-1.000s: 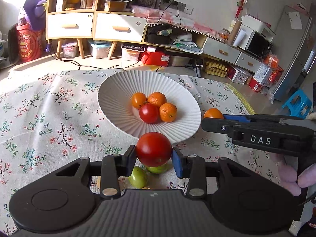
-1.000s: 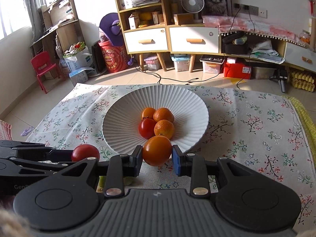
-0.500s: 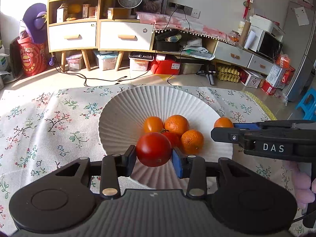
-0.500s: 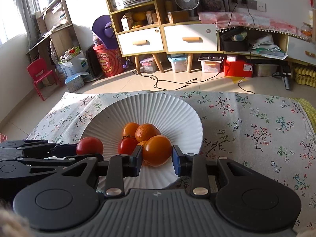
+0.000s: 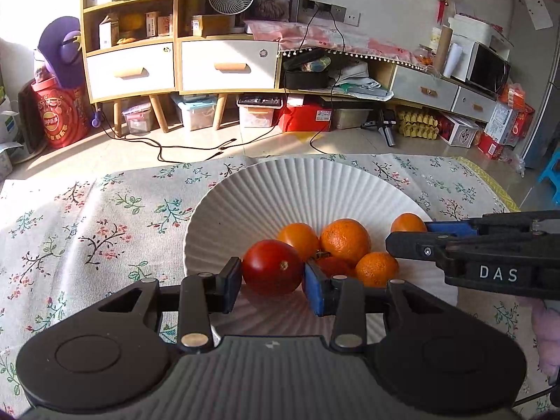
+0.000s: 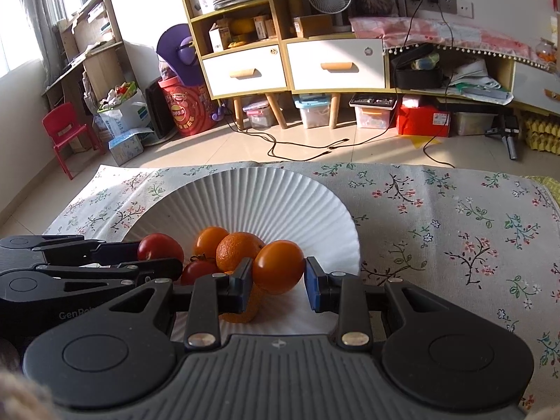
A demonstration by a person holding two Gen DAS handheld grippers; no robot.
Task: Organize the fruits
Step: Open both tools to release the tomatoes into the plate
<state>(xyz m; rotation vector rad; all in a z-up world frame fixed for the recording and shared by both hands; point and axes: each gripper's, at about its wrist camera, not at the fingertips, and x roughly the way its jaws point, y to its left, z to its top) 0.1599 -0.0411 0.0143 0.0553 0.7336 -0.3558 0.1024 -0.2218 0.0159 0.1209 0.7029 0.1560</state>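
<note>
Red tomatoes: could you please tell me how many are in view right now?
2. One red tomato is clamped in the left gripper over the white plate; a smaller one lies on the plate among the oranges. Others may be hidden.

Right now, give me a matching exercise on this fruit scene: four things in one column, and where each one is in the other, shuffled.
Things:
1. red tomato
2. orange tomato
3. white fluted plate
4. floral tablecloth

Places:
A. under the plate
B. between the left gripper's jaws
C. on the tablecloth, holding a pile of fruit
D. between the right gripper's jaws

Pairs: 1-B, 2-D, 3-C, 4-A
</note>
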